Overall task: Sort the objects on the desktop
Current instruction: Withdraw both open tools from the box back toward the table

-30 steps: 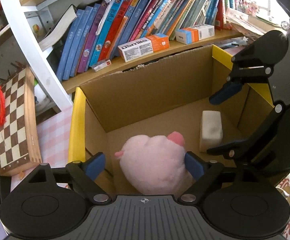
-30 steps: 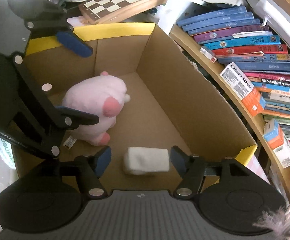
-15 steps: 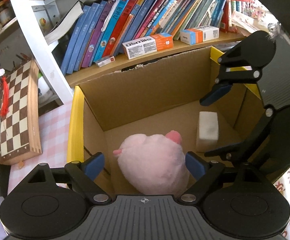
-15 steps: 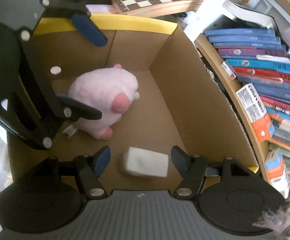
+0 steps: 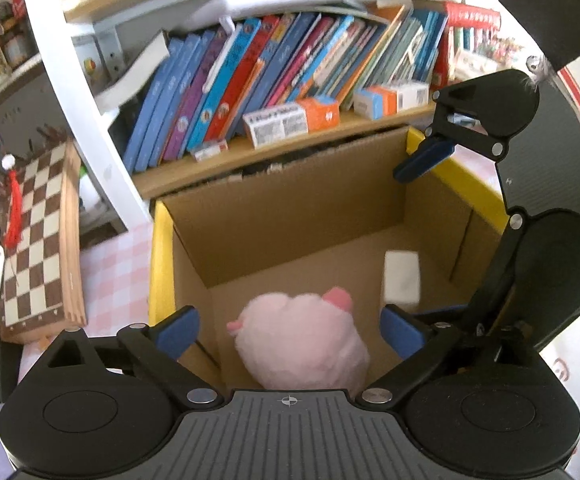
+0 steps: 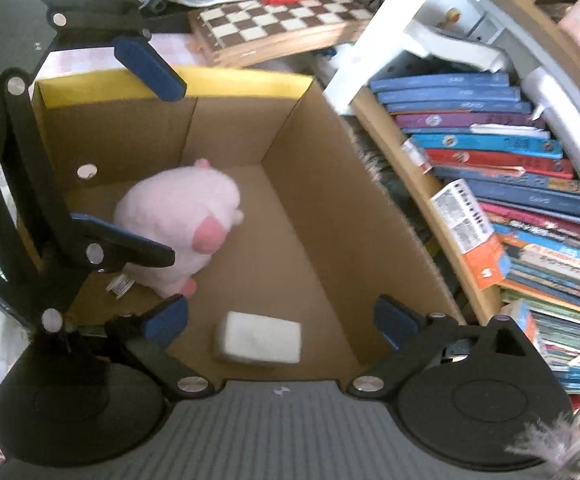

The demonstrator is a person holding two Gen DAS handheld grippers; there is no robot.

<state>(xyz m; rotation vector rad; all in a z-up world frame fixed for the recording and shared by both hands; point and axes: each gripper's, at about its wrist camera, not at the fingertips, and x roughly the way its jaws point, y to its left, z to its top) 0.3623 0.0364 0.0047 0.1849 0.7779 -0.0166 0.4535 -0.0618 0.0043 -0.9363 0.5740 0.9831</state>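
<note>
Both grippers are opening wider than a second ago: the left gripper (image 5: 290, 330) spreads clear of the plush (image 5: 301, 344), and the right gripper (image 6: 282, 320) clear of the white block (image 6: 258, 338). Neither grips anything. Both things lie on the floor of the box (image 5: 290, 208), as before.

Both jaws wider than before: right gripper (image 6: 280, 322) off the white block (image 6: 258, 338) (left gripper (image 5: 290, 332) likewise, off the pink plush (image 5: 301, 336))
</note>
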